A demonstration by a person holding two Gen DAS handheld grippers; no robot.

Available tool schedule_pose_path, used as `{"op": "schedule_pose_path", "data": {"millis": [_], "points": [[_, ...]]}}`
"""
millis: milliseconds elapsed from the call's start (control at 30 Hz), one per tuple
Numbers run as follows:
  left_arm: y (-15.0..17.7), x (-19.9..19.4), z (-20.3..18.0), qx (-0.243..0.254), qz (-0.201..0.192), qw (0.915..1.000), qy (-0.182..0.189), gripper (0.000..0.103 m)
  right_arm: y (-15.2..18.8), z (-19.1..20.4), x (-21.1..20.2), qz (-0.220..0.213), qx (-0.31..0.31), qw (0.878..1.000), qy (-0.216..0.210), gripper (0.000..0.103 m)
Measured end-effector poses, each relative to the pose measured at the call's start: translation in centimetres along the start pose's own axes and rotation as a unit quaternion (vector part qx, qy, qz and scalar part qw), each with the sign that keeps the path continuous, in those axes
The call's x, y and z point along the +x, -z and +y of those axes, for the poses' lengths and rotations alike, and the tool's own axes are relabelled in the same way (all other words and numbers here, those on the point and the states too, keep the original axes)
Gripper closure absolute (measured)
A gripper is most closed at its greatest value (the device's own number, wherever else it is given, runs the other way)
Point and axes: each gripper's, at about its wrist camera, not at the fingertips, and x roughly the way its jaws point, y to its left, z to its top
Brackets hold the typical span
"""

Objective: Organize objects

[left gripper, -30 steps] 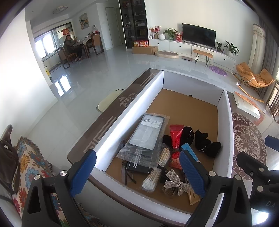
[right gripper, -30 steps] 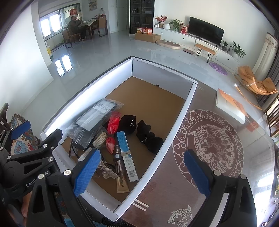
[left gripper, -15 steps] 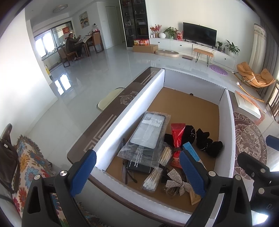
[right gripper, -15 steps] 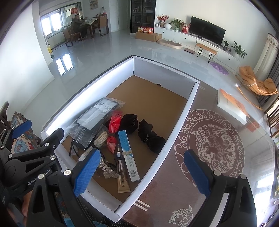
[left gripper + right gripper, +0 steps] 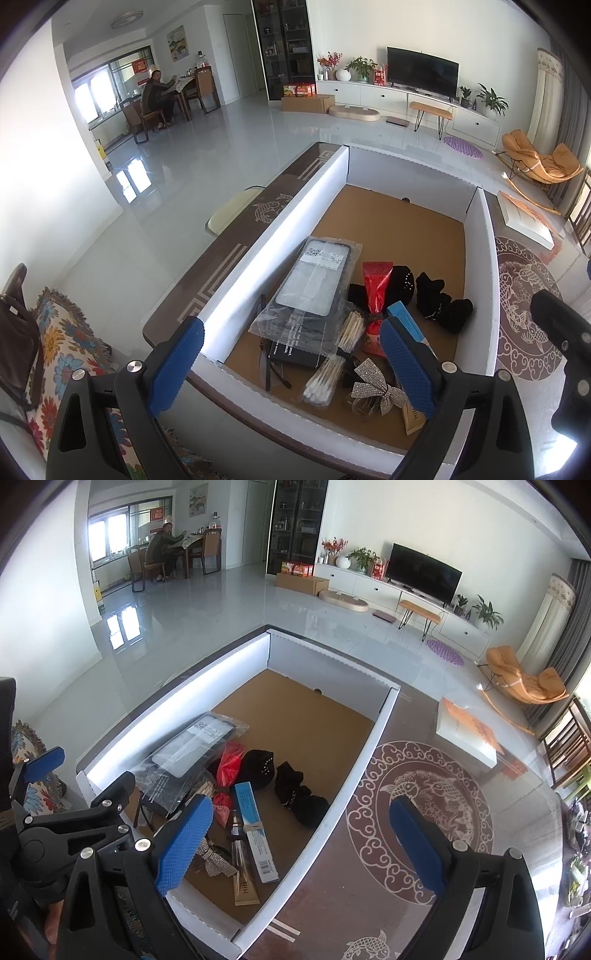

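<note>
A white-walled box (image 5: 236, 291) with a brown cardboard floor sits on the dark patterned table (image 5: 424, 812). Inside lie a bagged phone case (image 5: 314, 284), a red packet (image 5: 375, 288), a black cap (image 5: 260, 762), black cloth (image 5: 299, 801), a blue carton (image 5: 255, 830), cotton swabs (image 5: 325, 376), a glittery bow (image 5: 373, 391) and a tan carton (image 5: 245, 886). My left gripper (image 5: 291, 354) hovers open above the box's near end. My right gripper (image 5: 301, 845) is open over the box's right wall, empty.
A white flat box (image 5: 465, 734) lies on the table's far right. A flowered sofa cover (image 5: 62, 354) is at the near left, a yellow stool (image 5: 229, 214) beside the table. A person sits at a dining table (image 5: 159, 96) far back. Shiny floor surrounds the table.
In the right wrist view the box has slid slightly down and left, so that gripper has shifted a little. The left view is almost unchanged. Both grippers stay open.
</note>
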Motion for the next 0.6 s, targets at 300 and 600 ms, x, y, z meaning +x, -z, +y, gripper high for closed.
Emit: {"op": "schedule_pose_path", "data": {"millis": [300, 600], "points": [[0.0, 0.2, -0.3, 0.005, 0.004, 1.0000, 0.001, 0.006, -0.1, 0.2, -0.9, -0.022, -0.009, 1.000, 0.017, 0.006], [0.0, -0.6, -0.2, 0.002, -0.034, 0.9994, -0.001, 0.006, -0.2, 0.5, -1.6, -0.041, -0.016, 0.999, 0.027, 0.006]]}}
